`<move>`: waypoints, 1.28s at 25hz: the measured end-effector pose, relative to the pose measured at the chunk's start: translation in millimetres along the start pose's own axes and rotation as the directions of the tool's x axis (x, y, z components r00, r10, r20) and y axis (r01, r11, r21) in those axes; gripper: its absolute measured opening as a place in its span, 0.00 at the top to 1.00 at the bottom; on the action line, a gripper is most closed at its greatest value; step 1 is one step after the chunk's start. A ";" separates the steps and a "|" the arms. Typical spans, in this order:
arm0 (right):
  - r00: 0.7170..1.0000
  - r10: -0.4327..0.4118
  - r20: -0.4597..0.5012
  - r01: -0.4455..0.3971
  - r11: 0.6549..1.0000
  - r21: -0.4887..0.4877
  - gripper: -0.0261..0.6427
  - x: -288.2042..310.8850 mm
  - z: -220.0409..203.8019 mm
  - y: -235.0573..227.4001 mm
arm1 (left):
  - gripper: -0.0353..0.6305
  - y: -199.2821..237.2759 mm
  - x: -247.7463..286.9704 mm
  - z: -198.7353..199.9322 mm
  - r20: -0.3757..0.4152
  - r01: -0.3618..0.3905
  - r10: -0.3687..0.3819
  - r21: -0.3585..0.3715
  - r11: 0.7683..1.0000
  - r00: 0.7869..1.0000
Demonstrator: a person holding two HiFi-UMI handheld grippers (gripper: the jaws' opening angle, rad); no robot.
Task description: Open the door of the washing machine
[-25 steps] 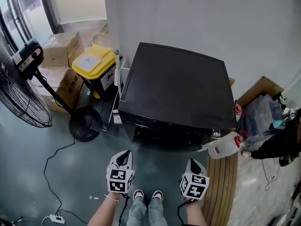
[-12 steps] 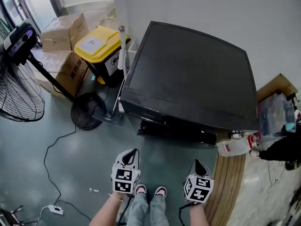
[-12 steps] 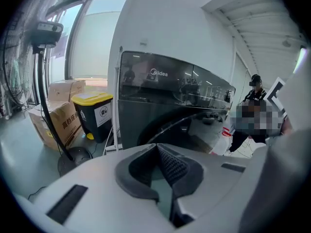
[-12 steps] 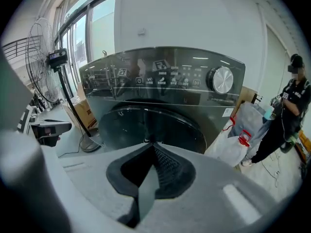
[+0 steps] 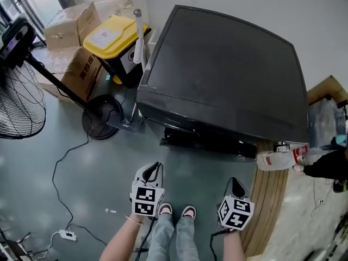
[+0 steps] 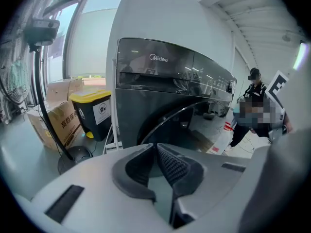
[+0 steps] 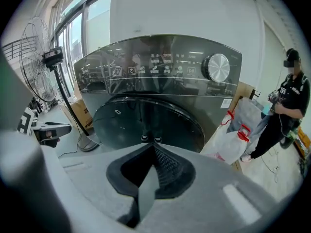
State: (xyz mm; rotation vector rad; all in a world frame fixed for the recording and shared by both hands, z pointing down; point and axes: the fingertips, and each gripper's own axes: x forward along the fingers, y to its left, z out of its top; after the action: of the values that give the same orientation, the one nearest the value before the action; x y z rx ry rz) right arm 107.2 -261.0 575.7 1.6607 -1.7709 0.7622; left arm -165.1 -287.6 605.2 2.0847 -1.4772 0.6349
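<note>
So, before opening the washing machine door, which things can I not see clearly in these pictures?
- Right gripper view: no handle can be distinguished on the dark door, and the panel icons are too small.
- Left gripper view: the door's lower part is covered by the left gripper body.
- Head view: the door is almost hidden below the washing machine top.

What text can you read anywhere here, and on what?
"Midea": on the washing machine, top panel.
Cardboard box: Chinese print, too blurred to read.
Yellow-lidded bin label: too small.
Icons beside the dial: too small.
</note>
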 end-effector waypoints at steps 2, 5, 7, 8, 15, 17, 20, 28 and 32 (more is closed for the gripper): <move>1.000 -0.001 -0.008 0.001 1.000 0.001 0.95 2.1 -2.8 -1.1 | 0.94 -0.1 4.7 -0.4 -0.002 0.022 -0.022 0.005 1.000 1.000; 1.000 -0.007 -0.017 0.007 1.000 0.004 0.95 5.5 -5.9 -2.9 | 0.78 0.4 12.5 -1.1 -0.009 0.054 -0.054 0.022 0.998 0.998; 1.000 -0.011 -0.020 0.011 1.000 0.003 0.95 8.3 -6.6 -3.4 | 0.78 1.8 18.1 -0.2 -0.016 0.071 -0.071 0.046 0.996 0.997; 1.000 -0.012 -0.021 0.012 1.000 0.003 0.95 10.0 -6.8 -3.6 | 0.78 2.8 21.4 -0.1 -0.018 0.080 -0.079 0.062 0.995 0.997; 0.999 -0.019 -0.033 0.020 1.000 0.016 0.95 19.6 -7.9 -9.1 | 0.71 -3.0 44.1 15.1 0.000 0.168 -0.172 0.212 0.963 0.985; 0.999 -0.022 -0.036 0.023 0.999 0.023 0.95 22.4 -9.1 -10.5 | 0.69 -5.8 51.1 16.1 -0.007 0.203 -0.208 0.249 0.947 0.978; 0.999 -0.025 -0.040 0.027 0.999 0.037 0.95 25.3 -13.6 -13.3 | 0.68 -4.7 63.2 12.9 -0.031 0.229 -0.231 0.315 0.921 0.973; 0.996 -0.044 -0.072 0.049 0.996 0.074 0.95 26.0 -33.5 -24.3 | 0.66 4.3 90.2 7.5 -0.076 0.256 -0.247 0.395 0.882 0.966; 0.996 -0.056 -0.075 0.062 0.995 0.082 0.95 32.5 -36.6 -30.2 | 0.66 -0.4 102.8 6.1 -0.097 0.298 -0.283 0.418 0.858 0.954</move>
State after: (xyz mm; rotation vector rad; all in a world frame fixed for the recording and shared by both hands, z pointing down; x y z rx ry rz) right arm 137.0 -256.8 624.8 1.7103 -1.6532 0.8704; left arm -133.2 -364.9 665.3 2.5500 -1.0314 0.9313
